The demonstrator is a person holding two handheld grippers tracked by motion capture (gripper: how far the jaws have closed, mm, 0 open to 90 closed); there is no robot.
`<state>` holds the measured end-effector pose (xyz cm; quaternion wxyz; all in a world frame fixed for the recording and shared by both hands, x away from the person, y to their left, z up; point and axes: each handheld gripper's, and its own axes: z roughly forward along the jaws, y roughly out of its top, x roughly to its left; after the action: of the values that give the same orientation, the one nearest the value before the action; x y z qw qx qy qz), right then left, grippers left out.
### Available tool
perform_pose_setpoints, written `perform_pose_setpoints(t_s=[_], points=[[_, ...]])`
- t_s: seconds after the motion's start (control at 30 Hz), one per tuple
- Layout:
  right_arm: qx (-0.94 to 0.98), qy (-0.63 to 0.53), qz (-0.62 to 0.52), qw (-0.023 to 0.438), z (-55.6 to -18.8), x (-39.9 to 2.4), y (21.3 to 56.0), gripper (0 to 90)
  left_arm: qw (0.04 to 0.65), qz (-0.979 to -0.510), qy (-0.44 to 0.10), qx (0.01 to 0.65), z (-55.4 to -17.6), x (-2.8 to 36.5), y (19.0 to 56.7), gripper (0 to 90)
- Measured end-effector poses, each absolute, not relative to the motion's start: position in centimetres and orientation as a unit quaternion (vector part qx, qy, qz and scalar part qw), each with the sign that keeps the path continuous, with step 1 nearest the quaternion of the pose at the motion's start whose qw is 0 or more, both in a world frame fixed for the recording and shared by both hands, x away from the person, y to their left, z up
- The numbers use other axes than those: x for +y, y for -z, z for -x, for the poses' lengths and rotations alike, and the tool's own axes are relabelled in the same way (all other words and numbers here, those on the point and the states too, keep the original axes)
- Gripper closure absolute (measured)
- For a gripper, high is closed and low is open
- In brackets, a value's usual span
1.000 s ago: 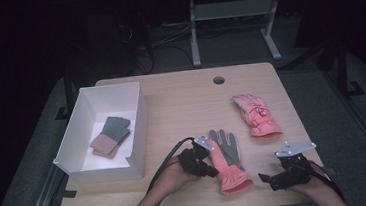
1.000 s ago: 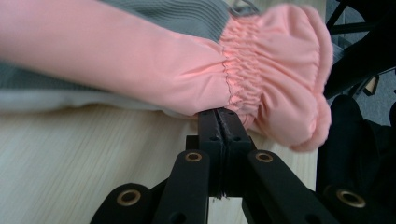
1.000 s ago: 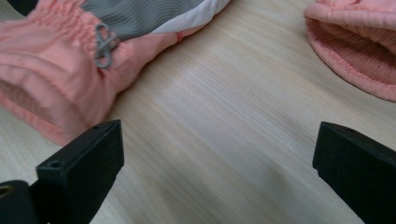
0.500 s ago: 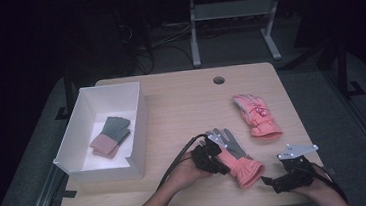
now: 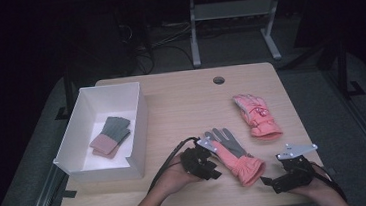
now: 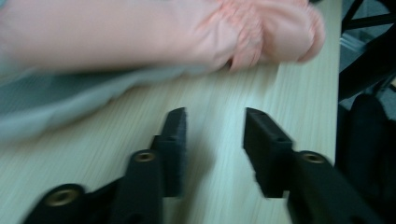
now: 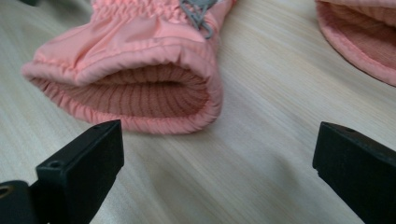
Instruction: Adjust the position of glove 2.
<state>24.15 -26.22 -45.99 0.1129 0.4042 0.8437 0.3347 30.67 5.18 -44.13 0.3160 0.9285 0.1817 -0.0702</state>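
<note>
Left gripper [image 6: 212, 135] jaws apart, empty, pink-and-grey glove [image 5: 236, 156] just beyond tips; right gripper [image 7: 217, 158] jaws wide apart, empty, facing glove cuff [image 7: 140, 100]; since earlier frame glove rotated, cuff swung toward right gripper.

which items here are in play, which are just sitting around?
In play, as it looks:
- near pink-and-grey glove, between both open grippers
- left gripper beside it
- right gripper facing its cuff
- likely its mate, far pink glove

Lying about:
- white box
- green-and-pink gloves inside it

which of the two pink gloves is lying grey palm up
The near glove, between the two grippers, shows its grey palm. The far glove shows only pink.
</note>
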Motion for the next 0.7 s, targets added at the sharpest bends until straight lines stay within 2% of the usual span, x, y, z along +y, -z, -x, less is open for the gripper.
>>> perform_pose_setpoints(t_s=[0.17,0.3,0.5,0.63,0.7], points=[[0.848,-0.327,-0.406,0.100,-24.1,-26.0,45.9,1.7,0.329,-0.922,0.054,0.198,-30.0,8.1,44.2,39.8],[0.848,-0.326,-0.405,0.101,-24.2,-25.8,45.7,1.7,0.336,-0.916,0.043,0.216,-29.2,10.1,44.3,34.4],[0.841,-0.333,-0.415,0.102,-24.4,-26.5,45.2,5.8,0.346,-0.911,-0.010,0.225,-27.5,11.8,44.5,15.8],[0.842,-0.330,-0.413,0.107,-24.9,-26.6,44.7,8.6,0.357,-0.900,-0.031,0.250,-26.9,12.5,44.6,13.0],[0.841,-0.330,-0.414,0.109,-25.2,-26.6,44.3,13.0,0.360,-0.898,-0.030,0.252,-26.9,12.8,44.6,13.0]])
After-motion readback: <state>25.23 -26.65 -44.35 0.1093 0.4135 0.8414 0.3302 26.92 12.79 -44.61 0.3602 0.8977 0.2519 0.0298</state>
